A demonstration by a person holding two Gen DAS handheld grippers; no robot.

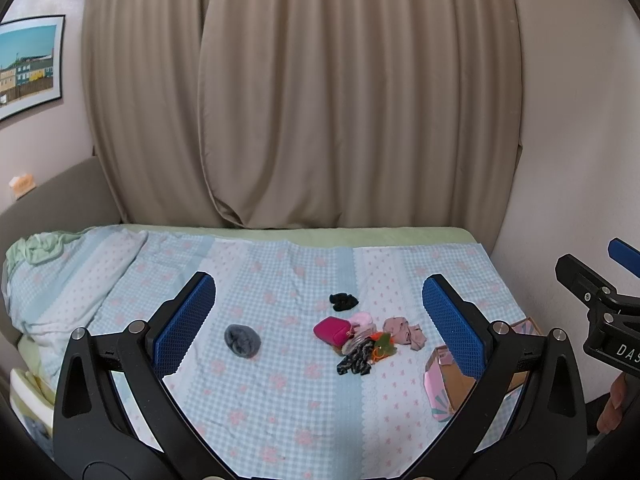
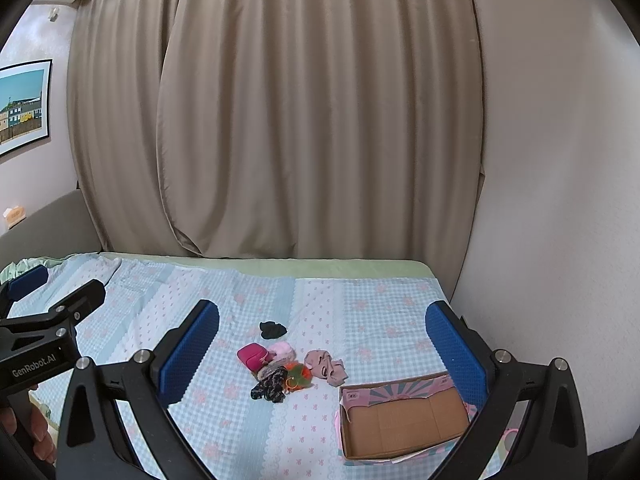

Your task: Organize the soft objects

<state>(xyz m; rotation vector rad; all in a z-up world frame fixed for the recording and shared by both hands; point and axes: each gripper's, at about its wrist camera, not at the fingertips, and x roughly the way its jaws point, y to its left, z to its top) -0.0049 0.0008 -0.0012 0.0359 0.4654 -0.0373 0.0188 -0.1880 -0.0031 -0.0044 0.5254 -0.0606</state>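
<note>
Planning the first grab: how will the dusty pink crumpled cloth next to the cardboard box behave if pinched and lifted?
The pink cloth lies in loose folds, so it will probably hang floppy and drape. It looks thin, likely light. A pinch on one fold may lift only part, trailing the rest toward the cardboard box.

A bed [image 2: 360, 292] fills the near part of the room, spread with a pale blue checked sheet [image 1: 280, 392] printed with pink flowers; a green under-sheet [image 2: 280, 266] shows along its far edge. Heavy beige curtains [image 1: 320, 100] hang closed behind it, reaching down to the mattress. A plain pale wall [image 2: 560, 200] stands on the right. On the left wall hangs a framed picture [image 1: 28, 64] of coloured houses under a blue sky. A grey padded headboard [image 1: 52, 192] curves round the left end, by a bunched pillow [image 1: 48, 276]. The light is soft and even.
</note>
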